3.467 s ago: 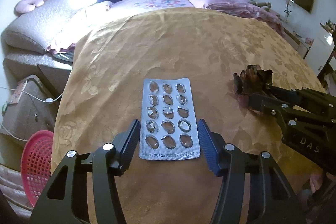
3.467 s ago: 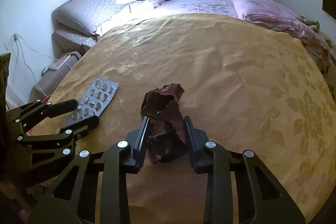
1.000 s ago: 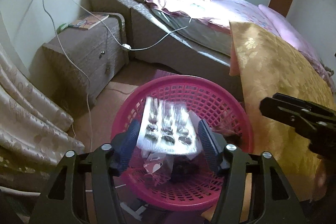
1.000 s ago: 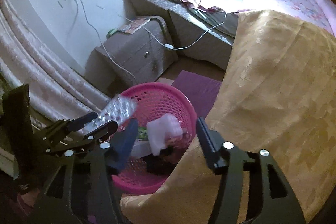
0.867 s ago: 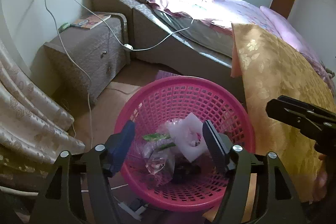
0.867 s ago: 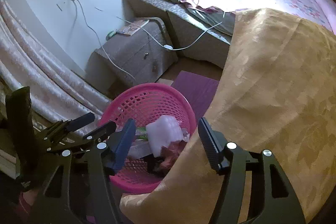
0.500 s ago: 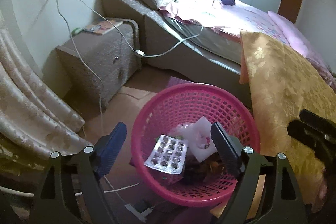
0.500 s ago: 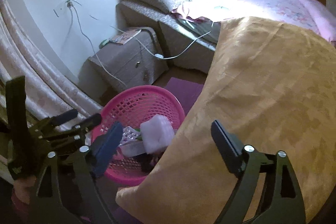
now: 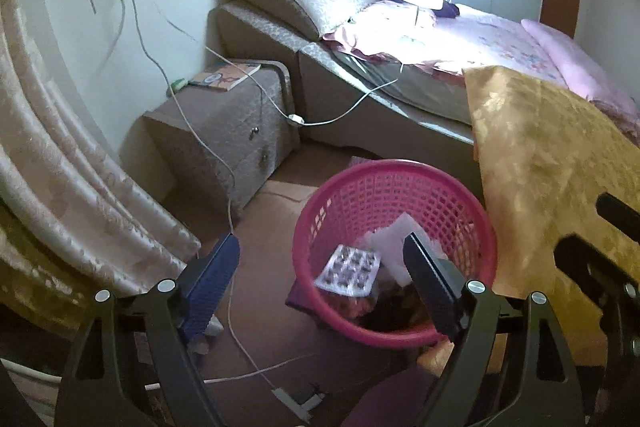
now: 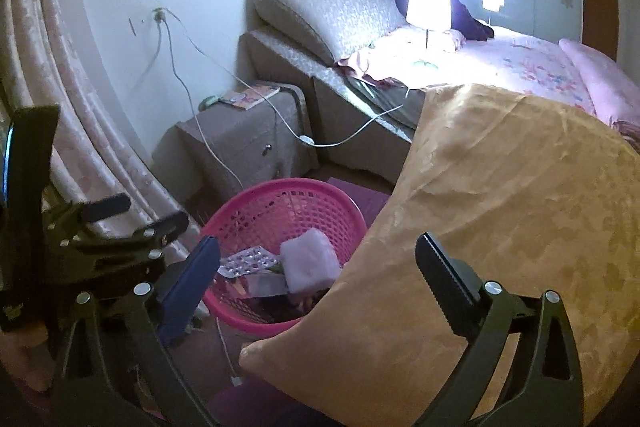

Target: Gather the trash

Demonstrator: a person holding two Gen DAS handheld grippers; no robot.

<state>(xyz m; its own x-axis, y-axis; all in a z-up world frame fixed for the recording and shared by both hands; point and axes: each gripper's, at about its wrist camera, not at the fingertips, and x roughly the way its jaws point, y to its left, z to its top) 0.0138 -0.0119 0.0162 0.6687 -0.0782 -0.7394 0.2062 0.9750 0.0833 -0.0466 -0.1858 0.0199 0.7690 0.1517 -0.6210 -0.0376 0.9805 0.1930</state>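
Presently both trash items lie inside the pink basket (image 9: 394,187), which stands on the floor just beside the hanging edge of the gold cloth (image 9: 560,163) that covers the bench. The blister pack (image 9: 348,270) rests tilted on top of the pile in the basket, with a white foam piece (image 10: 310,261) touching it on the side nearer the cloth; darker scraps sit beneath, too dim to identify. The left tongs (image 9: 320,279) stand wide with nothing between the jaws, hovering above the basket rim on the side away from the cloth. The right tongs (image 10: 316,267) are opening toward their widest, also with nothing between them, and hang over the corner of the cloth next to the basket. The step in hand reads as the clearing move after release. To do it well, lift each pair of tongs straight clear of the basket rim before swinging toward the cloth, so no finger catches the mesh wall and tips the basket. Keep the jaws wide during the swing, ready for the next pickup. Avoid the white cable (image 9: 236,195) trailing across the floor on the far side of the basket from the cloth. Before continuing, confirm the blister pack has settled below the rim and does not overhang it. Whether further trash remains on the cloth cannot be told from here, since only part of it is in view.
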